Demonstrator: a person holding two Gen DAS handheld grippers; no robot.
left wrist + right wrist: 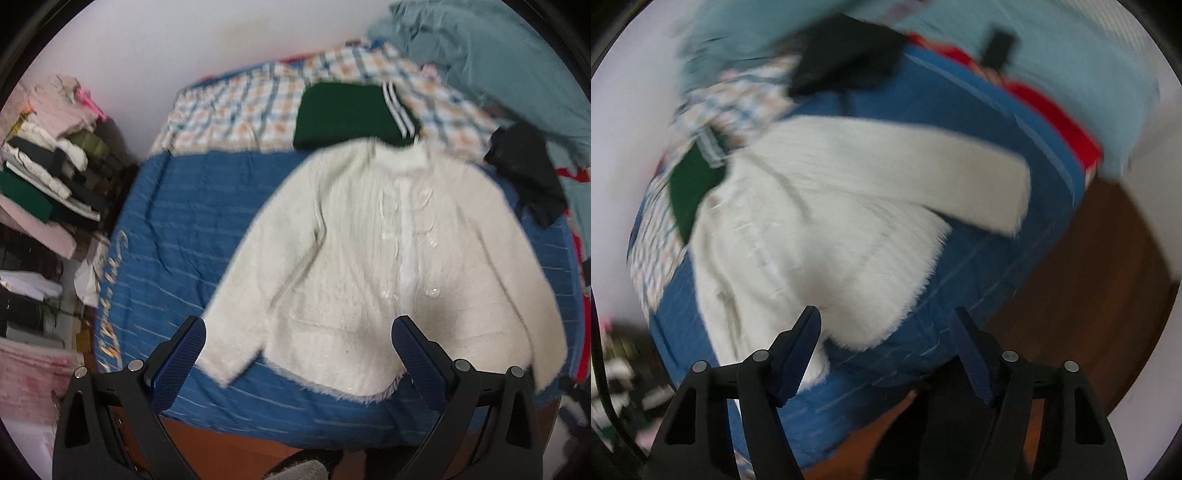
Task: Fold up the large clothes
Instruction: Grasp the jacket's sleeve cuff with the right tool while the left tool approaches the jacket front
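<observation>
A fluffy white cardigan [373, 258] lies spread face up on a blue striped bed cover [177, 229], sleeves out to both sides. My left gripper [299, 332] hovers above its lower hem, open, with nothing between its fingers. In the blurred right wrist view the white cardigan [820, 221] lies slanted, one sleeve [923, 177] stretched toward the bed's edge. My right gripper [886, 325] stands open over the hem corner, apart from the fabric.
A folded dark green garment [343, 114] lies beyond the collar on a checked sheet [240, 110]. A black garment [524, 173] and a teal blanket [498, 62] sit at the right. Stacked clothes [48, 155] fill shelves at the left. Brown floor [1089, 277] lies past the bed's edge.
</observation>
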